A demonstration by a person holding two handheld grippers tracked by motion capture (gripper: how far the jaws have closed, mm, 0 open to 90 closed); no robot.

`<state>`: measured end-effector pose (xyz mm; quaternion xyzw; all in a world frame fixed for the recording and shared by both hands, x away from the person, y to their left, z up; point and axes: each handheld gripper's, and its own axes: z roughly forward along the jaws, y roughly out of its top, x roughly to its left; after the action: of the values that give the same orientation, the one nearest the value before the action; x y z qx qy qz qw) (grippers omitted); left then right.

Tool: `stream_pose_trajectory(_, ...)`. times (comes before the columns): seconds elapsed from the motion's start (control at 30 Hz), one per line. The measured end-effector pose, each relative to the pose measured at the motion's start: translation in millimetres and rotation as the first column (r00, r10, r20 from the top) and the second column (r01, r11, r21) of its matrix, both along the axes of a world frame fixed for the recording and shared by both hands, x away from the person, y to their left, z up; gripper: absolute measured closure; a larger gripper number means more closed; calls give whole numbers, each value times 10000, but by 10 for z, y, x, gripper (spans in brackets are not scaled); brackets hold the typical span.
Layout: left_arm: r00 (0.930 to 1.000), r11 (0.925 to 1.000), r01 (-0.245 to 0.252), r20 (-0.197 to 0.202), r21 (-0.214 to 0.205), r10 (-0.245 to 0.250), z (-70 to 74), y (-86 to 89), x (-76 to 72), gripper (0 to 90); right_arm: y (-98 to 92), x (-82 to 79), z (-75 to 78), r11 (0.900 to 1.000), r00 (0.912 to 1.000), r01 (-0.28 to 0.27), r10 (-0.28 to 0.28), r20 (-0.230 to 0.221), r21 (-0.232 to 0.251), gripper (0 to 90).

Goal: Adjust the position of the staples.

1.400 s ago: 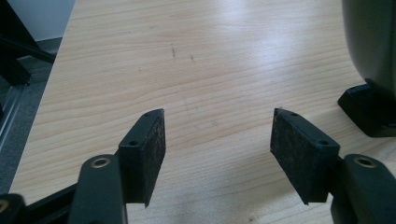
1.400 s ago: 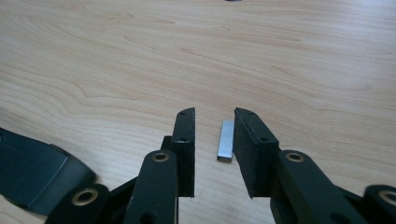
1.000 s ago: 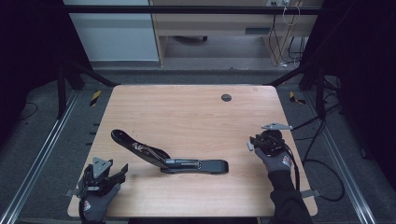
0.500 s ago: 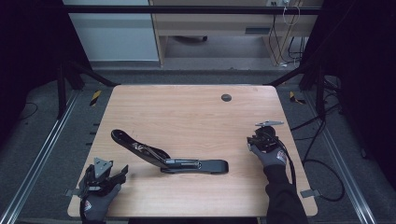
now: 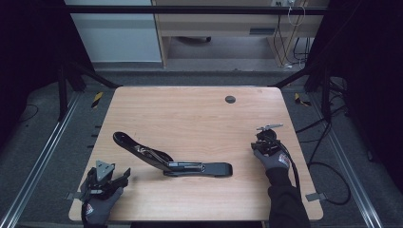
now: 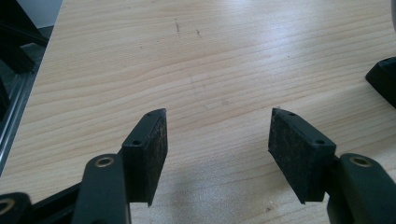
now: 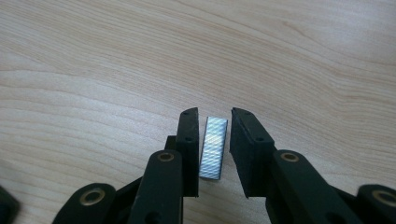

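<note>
A black stapler lies swung open on the wooden table, its upper arm pointing up to the left. One dark end of the stapler shows at the right edge of the left gripper view. A short silver strip of staples lies flat on the wood. My right gripper straddles it, and its jaws have just been closing. A thin gap remains on each side of the strip, so the pads are not pressing on it. In the high view the right gripper points down near the table's right edge. My left gripper rests open and empty at the front left corner.
A dark round grommet sits near the table's far edge. A black cable trails from the right gripper over the right edge. Metal rails run along both sides of the table. Bare wood lies between the stapler and the right gripper.
The right gripper has shifted slightly left and lower toward the table, with its jaws narrower. The left gripper and the stapler have not moved.
</note>
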<state>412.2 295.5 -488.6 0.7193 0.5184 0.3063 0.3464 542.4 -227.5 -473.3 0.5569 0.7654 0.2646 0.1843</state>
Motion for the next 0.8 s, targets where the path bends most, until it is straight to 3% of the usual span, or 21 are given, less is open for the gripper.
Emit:
stream_pose_trajectory(0.43, 10000, 10000, 0, -5, -36, 0, -3, 3, -2, 372, 7, 36, -62, 10000, 9993, 70, -73, -380, -69, 739)
stream_pose_trajectory(0.8, 10000, 10000, -14, 20, -80, 14, 4, 5, -5, 372, 5, 32, -57, 9999, 9990, 5, -12, -445, -150, 780)
